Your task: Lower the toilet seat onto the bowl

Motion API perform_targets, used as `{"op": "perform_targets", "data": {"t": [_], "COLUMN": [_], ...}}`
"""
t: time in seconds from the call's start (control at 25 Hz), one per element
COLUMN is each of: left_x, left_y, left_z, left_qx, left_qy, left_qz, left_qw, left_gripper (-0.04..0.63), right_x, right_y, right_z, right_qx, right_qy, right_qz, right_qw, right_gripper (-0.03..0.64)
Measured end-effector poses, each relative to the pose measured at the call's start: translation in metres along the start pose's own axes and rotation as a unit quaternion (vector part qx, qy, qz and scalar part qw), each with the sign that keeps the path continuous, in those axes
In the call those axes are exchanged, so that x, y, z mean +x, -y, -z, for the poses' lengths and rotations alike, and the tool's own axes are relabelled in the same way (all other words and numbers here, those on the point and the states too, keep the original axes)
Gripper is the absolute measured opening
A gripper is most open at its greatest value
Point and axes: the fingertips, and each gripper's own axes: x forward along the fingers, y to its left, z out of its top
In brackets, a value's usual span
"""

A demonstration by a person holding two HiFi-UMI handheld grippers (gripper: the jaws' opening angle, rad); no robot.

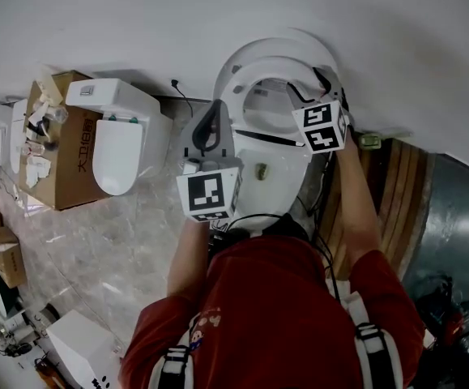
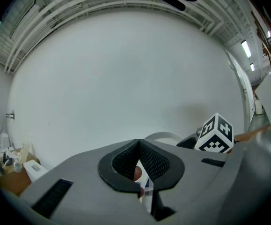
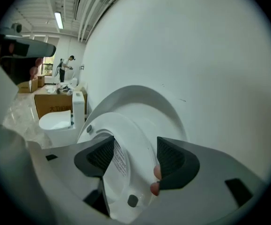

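Note:
The white toilet seat (image 1: 254,75) stands raised, tilted away from the lid (image 1: 299,43), which leans on the wall. The bowl (image 1: 270,177) lies open below. My right gripper (image 1: 309,86) is up at the seat's right rim. In the right gripper view the seat ring (image 3: 126,139) runs between the pads of that gripper (image 3: 135,156), which is shut on it, with the lid (image 3: 144,97) behind. My left gripper (image 1: 210,116) hovers at the bowl's left side, apart from the seat. It is shut with nothing held (image 2: 138,142).
A second white toilet (image 1: 121,136) and an open cardboard box (image 1: 64,148) stand to the left on the marble floor. Wooden planks (image 1: 396,185) lie to the right of the bowl. The white wall (image 1: 218,14) is right behind the lid.

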Motion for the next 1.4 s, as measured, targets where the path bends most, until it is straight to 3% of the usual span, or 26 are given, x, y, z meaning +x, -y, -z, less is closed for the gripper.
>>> {"op": "perform_targets", "data": {"t": [0.16,0.36,0.56,0.76,1.4], "left_x": [0.000,0.001,-0.002,-0.003,-0.032], "left_y": [-0.001,-0.001,-0.002,-0.006,0.002], "left_z": [0.000,0.000,0.001,0.002,0.001], "left_qx": [0.002,0.003,0.003,0.001,-0.005], "left_qy": [-0.002,-0.004,-0.005,-0.004,0.011], "left_qz": [-0.003,-0.004,-0.006,-0.005,0.028], "left_qw": [1.0000,1.0000,1.0000,1.0000,0.9995], "left_gripper": [0.012,0.012,0.012,0.012,0.012], "right_x": [0.014,0.025,0.034,0.035,0.008], "right_y": [-0.008,-0.004,-0.009,-0.004,-0.025], "right_z": [0.007,0.013,0.026,0.029,0.028], "right_qx": [-0.046,-0.098,-0.126,-0.199,-0.194], "right_qy": [-0.036,-0.057,-0.094,-0.103,-0.106], "right_qz": [-0.014,0.022,0.019,0.062,0.068], "right_qw": [0.998,0.993,0.987,0.973,0.973], "right_gripper": [0.258,0.259,0.259,0.255,0.249]}}
